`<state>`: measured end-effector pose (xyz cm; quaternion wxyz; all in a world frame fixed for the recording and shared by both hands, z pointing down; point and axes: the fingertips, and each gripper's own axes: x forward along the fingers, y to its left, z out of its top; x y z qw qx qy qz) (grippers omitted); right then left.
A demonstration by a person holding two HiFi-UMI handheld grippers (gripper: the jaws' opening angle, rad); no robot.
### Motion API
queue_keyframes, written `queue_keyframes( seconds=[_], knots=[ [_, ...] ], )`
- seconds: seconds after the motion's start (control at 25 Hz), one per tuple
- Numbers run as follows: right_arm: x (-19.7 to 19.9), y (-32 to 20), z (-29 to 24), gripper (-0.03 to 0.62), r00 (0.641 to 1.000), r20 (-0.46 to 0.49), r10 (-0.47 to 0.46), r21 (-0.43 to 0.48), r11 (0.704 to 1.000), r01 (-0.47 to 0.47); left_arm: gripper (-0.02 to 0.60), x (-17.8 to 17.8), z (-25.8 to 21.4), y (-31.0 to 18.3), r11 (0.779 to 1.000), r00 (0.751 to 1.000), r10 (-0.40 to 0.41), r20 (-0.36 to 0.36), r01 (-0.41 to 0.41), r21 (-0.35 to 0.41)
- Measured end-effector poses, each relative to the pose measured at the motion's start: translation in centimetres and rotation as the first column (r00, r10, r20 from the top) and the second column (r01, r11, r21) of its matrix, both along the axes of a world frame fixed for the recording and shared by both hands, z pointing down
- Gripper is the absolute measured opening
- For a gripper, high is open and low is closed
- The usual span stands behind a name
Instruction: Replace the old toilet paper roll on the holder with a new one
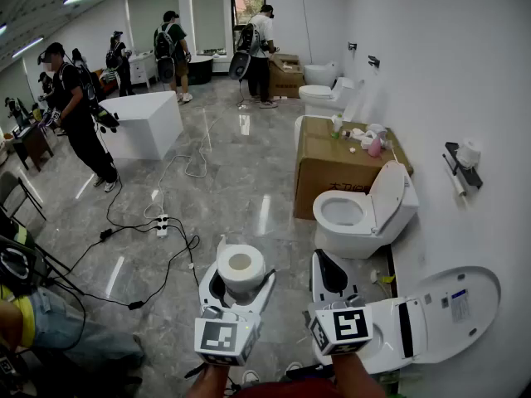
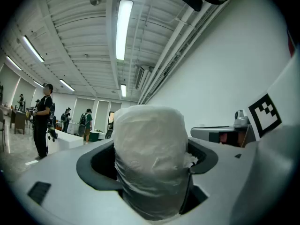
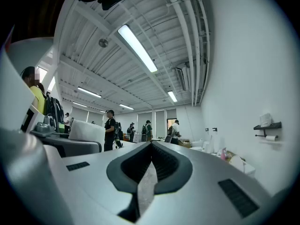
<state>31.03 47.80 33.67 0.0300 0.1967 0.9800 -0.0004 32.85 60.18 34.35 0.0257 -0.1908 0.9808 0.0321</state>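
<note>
Your left tongs (image 1: 241, 287) pinch the new roll (image 1: 241, 264) across its sides. It stands upright with the core hole facing up, well short of the holder (image 1: 461, 171), to its left and lower in the head view. The roll is light and soft, and it looks wrapped in thin film, so it is probably slippery. It will crush under a harder squeeze, so grip the middle of its outer wall and leave the core free for the bar. Your right tongs (image 1: 333, 279) are pressed together on nothing, just as far from the holder.

Below the holder and nearest you, an open toilet (image 1: 431, 326) stands against the same wall, so you will likely have to reach over it. A second toilet (image 1: 358, 215) sits down and left of the holder, with a box (image 1: 330, 166) behind it. Cables (image 1: 158, 230) lie on the floor far to the holder's left.

A top roll (image 1: 470, 152) stands on the holder, and a thin tube (image 1: 455, 182) hangs under it. That tube is probably the old one: stiff and light, best taken by one end. People work well beyond the holder.
</note>
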Motion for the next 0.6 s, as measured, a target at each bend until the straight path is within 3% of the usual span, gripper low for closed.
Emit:
queue_keyframes(
  seconds=[0.6],
  knots=[
    [-1.2, -5.0, 1.0, 0.018, 1.0, -0.02, 0.009, -0.039, 0.999, -0.01, 0.425, -1.2, 0.8, -5.1, 1.0, 1.0, 0.007, -0.025, -0.007, -0.02]
  ],
)
